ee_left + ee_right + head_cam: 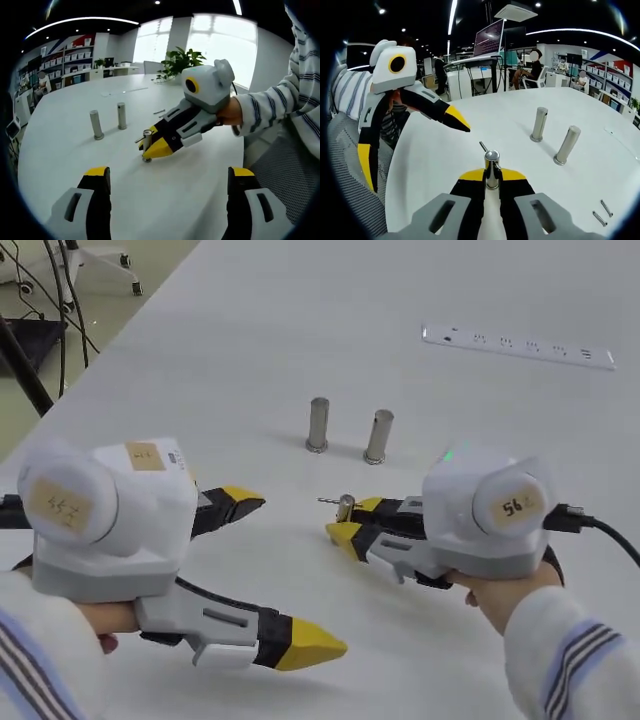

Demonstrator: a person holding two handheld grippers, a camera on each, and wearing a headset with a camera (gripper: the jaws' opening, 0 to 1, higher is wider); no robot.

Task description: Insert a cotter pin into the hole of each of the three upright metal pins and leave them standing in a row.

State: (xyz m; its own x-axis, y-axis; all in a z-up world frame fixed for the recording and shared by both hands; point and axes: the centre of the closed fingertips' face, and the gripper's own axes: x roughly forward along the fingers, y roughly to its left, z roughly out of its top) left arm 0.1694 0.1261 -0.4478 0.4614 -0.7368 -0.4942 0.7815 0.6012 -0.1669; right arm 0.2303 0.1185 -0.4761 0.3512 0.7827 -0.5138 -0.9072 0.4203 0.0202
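White tabletop (300,320) is seen carrying two upright metal pins well ahead of the person, a left pin (318,425) and a right pin (379,436), standing near each other in a short row. A third metal pin (345,506) is pinched upright, its foot at the tabletop, between the closed-in jaws of the right gripper (345,519), nearer the person than that row.

A thin cotter pin (328,501) is seen projecting sideways from near its top. Its long axis is level and pointed toward the left gripper (295,574), whose jaws are spread wide with nothing between them. The held pin lies ahead and to the right of the left gripper, near but apart; contact is made by the right gripper alone. If the cotter pin is to be pressed home, an approach along that level axis is judged to be needed.

Two spare cotter pins (601,212) lying on the tabletop are added by the right gripper view. A power strip (518,347) at the far side is added by the head view. Whether the cotter pin passes fully through the hole cannot be told.
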